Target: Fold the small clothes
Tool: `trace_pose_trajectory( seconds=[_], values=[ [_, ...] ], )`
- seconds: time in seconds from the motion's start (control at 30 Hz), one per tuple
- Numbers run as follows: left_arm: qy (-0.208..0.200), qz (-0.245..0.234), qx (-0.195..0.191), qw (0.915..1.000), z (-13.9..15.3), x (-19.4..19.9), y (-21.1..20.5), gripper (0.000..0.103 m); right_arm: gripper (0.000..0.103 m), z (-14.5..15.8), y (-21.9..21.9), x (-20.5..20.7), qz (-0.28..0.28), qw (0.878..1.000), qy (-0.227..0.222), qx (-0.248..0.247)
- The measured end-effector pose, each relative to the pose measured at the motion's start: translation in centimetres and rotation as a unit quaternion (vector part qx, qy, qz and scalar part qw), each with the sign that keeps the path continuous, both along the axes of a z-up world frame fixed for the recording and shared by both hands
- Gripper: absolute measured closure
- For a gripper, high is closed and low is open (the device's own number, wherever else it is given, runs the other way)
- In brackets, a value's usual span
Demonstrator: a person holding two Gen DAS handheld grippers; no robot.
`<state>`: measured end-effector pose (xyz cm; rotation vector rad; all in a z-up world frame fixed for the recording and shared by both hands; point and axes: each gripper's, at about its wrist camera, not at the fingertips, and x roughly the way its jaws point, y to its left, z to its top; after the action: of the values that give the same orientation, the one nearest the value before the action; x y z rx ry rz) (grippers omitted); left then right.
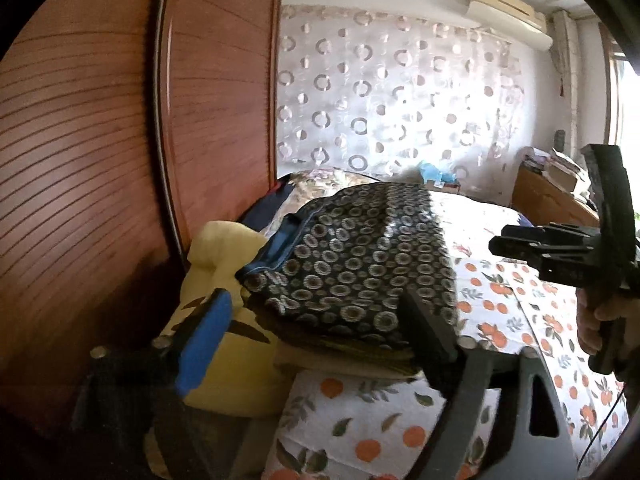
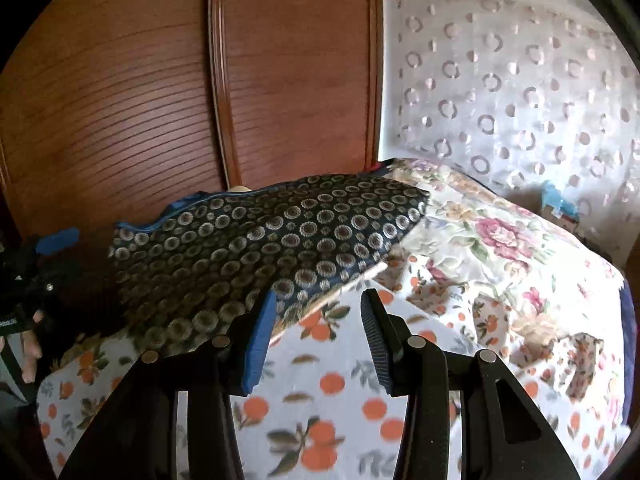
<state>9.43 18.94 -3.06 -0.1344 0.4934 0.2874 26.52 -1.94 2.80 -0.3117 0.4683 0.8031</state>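
A dark navy garment (image 2: 272, 240) patterned with pale rings lies on a white bedsheet (image 2: 340, 392) printed with orange fruit and green leaves, beside a yellow cloth (image 1: 224, 280), a cream floral quilt (image 2: 492, 240), reddish-brown wardrobe doors (image 2: 160, 92) and a ring-patterned white curtain (image 1: 392, 92).

Right hand-held gripper (image 2: 318, 336) open, empty, over orange-print sheet (image 2: 336, 396); dark circle-patterned garment (image 2: 256, 240) folded on bed, wardrobe (image 2: 160, 80) behind.
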Motion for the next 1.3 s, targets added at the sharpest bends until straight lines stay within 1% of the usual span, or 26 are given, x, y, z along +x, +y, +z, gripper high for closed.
trace_pose_trajectory(
  seconds=[0.17,0.2,0.23,0.27,0.37,0.43,0.57,0.67,0.77,0.87,1.07,1.3],
  values=[
    [-0.003,-0.025,0.005,0.9997,0.6,-0.9,-1.8,0.012,0.057,0.0,-2.5,-3.7,-0.013,1.0,-0.011,0.014],
    [-0.003,-0.029,0.006,0.9995,0.7,-1.0,-2.2,0.012,0.054,0.0,-3.0,-4.3,-0.018,1.0,-0.013,0.015],
    [-0.003,-0.033,0.007,0.9994,0.7,-1.2,-2.6,0.012,0.045,-0.1,-3.4,-4.7,-0.023,0.999,-0.014,0.017],
    [-0.002,-0.038,0.007,0.9992,0.7,-1.4,-3.0,0.012,0.038,-0.1,-3.9,-5.3,-0.026,0.999,-0.015,0.019],
    [-0.002,-0.051,0.006,0.9987,0.5,-1.8,-4.3,0.012,0.029,-0.6,-5.6,-7.2,-0.044,0.999,-0.016,0.025],
    [0.001,-0.064,0.004,0.998,0.3,-2.0,-5.4,0.012,0.026,-0.9,-6.8,-8.4,-0.06,0.998,-0.016,0.028],
    [0.008,-0.091,0.003,0.9958,-0.2,-2.0,-8.0,0.012,0.026,-1.5,-9.4,-10.7,-0.094,0.995,-0.006,0.036],
    [0.009,-0.106,0.009,0.9942,-0.2,-2.3,-10.1,0.012,0.026,-1.7,-11.4,-12.8,-0.129,0.991,-0.015,0.044],
    [0.006,-0.128,0.008,0.9918,0.0,-2.7,-12.0,0.012,0.026,-1.8,-13.2,-14.0,-0.155,0.986,-0.01,0.055],
    [0.004,-0.141,0.01,0.9899,0.5,-3.0,-13.9,0.012,0.026,-1.7,-15.0,-16.1,-0.192,0.979,-0.019,0.059],
    [-0.013,-0.169,0.012,0.9855,2.4,-3.4,-16.8,0.012,0.026,-0.5,-16.9,-19.4,-0.23,0.969,-0.035,0.078],
    [-0.042,-0.183,0.022,0.982,5.8,-3.9,-18.9,0.012,0.026,1.5,-18.5,-22.6,-0.265,0.956,-0.075,0.102]
  ],
)
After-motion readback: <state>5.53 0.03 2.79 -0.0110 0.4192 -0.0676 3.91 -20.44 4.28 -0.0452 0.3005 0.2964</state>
